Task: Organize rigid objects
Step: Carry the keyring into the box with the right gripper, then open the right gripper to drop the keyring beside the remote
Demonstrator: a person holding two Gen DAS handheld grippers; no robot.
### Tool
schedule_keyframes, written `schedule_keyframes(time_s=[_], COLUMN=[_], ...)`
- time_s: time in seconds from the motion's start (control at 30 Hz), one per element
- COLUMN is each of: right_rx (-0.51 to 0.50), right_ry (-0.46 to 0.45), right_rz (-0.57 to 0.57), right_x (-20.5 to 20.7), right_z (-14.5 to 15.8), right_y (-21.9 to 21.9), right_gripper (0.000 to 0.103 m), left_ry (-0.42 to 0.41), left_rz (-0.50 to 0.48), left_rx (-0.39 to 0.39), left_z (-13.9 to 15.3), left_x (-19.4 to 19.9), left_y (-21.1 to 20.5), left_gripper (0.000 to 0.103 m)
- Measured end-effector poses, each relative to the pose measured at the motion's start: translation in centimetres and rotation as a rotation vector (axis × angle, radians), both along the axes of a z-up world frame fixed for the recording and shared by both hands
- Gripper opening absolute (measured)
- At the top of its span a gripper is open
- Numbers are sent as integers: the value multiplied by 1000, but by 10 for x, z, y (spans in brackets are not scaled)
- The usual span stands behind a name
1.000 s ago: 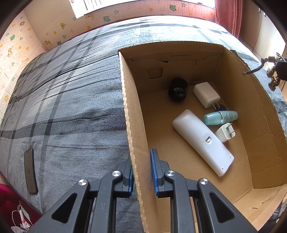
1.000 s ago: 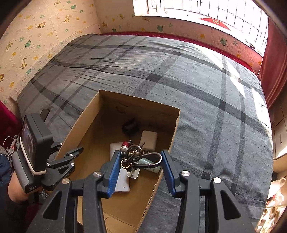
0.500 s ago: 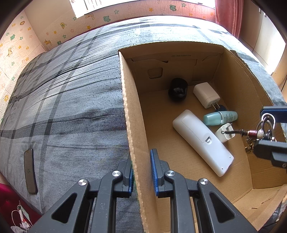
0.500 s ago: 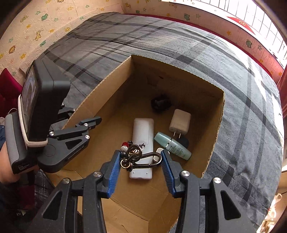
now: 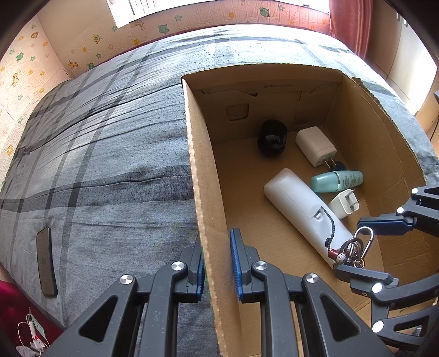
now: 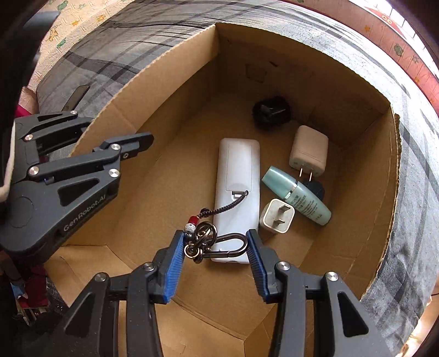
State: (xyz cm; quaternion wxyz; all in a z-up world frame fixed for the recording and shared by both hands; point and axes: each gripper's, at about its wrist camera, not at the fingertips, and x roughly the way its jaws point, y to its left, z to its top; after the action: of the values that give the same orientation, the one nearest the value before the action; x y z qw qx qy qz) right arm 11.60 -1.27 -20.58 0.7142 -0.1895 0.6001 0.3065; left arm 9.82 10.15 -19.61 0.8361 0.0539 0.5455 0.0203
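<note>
My right gripper (image 6: 214, 247) pinches one keyring (image 6: 216, 243) inside the cardboard box (image 5: 208, 219), over one white remote (image 6: 237, 200). At two o'clock lie two white chargers and one teal bottle (image 6: 296, 196). My left gripper (image 5: 216, 265) clamps the box wall.

Brown cardboard box (image 6: 175, 82) on a grey bed cover (image 5: 109, 153) crossed by darker plaid stripes. Inside: white remote (image 6: 237, 175), teal bottle (image 6: 296, 196) with a silver band, cream charger (image 6: 308, 151), smaller white plug (image 6: 277, 215), black round object (image 6: 271, 111). Silvery metal key ring (image 6: 212, 243) with red and white beads on a black braided cord. Blue pads on black fingers (image 6: 171, 263). Pale wallpaper (image 5: 16, 74) dotted with yellow stars and green animals. Red curtain (image 5: 348, 24).
</note>
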Motion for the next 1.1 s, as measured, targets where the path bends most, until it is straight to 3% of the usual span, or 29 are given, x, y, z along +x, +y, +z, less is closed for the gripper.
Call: schedule_keyframes(time_s=[0.3,1.1], right_rx=[-49,-46], right_ry=[45,36], right_rz=[-35,-18], right_x=[9,7], right_z=[-17,-17], right_y=[9,12], right_gripper=[48,49], left_ry=[-1,0], left_rz=[-1,-2], left_rx=[5,10], left_z=[0,1], left_x=[0,0], left_y=[-1,-3], left_gripper=[19,19])
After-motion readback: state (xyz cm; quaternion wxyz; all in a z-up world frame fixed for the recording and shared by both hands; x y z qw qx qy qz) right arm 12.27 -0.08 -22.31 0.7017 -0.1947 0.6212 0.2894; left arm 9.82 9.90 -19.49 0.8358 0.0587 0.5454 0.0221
